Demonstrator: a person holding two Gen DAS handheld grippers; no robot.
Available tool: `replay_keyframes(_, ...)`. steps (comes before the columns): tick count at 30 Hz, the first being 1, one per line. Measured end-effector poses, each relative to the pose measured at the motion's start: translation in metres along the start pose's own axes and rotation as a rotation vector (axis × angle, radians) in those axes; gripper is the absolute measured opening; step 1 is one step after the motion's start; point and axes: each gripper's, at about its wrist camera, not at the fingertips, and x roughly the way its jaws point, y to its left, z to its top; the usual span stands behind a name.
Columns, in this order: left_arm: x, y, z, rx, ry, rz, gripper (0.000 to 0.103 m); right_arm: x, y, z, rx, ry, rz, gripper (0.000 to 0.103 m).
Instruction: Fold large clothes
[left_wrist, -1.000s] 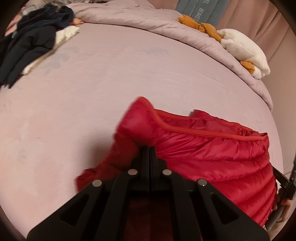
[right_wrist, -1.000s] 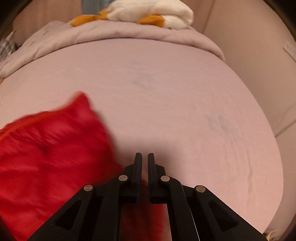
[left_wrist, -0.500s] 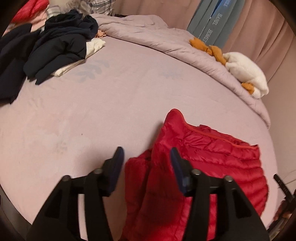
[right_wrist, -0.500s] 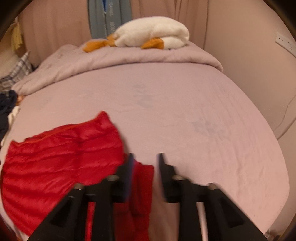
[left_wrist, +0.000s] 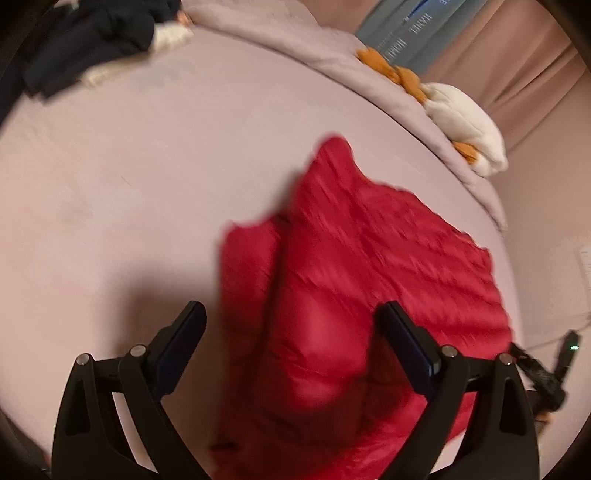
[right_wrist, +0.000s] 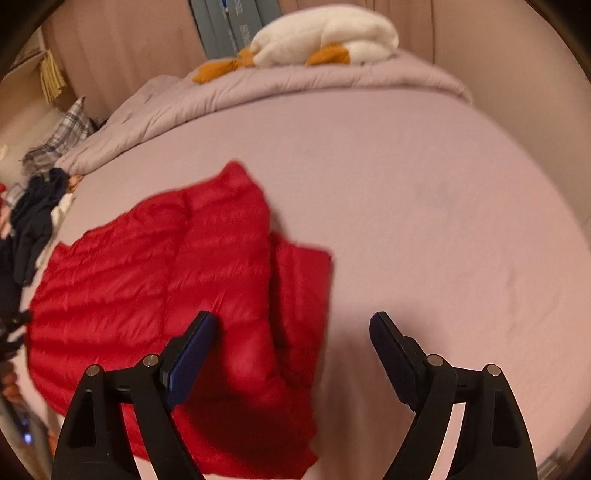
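A red quilted puffer jacket (left_wrist: 354, 280) lies on the pale pink bed, folded over itself with a sleeve part sticking out at its edge. It also shows in the right wrist view (right_wrist: 177, 280). My left gripper (left_wrist: 291, 325) is wide open and empty, raised above the jacket's near part. My right gripper (right_wrist: 291, 332) is wide open and empty, above the jacket's right edge and the bare sheet.
A rolled lilac duvet (right_wrist: 280, 88) lies along the bed's far side, with a white and orange plush toy (right_wrist: 325, 40) on it. A pile of dark clothes (left_wrist: 85, 40) lies at the far left of the bed (left_wrist: 110, 184). A wall (left_wrist: 546, 206) stands beside the bed.
Both grippers were shut on the jacket a second ago. They have let go of it, opened wide and lifted away. The jacket now lies folded on the bed.
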Motion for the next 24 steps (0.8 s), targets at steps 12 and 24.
replay_keyframes(12, 0.032, 0.007, -0.005, -0.078, 0.079, -0.168, 0.097, 0.04, -0.016, -0.02, 0.16, 0.116, 0.32, 0.087)
replay_keyframes(24, -0.016, -0.035, -0.015, 0.01, -0.037, -0.101, 0.031, 0.011, 0.019, -0.024, 0.095, 0.046, 0.34, 0.031)
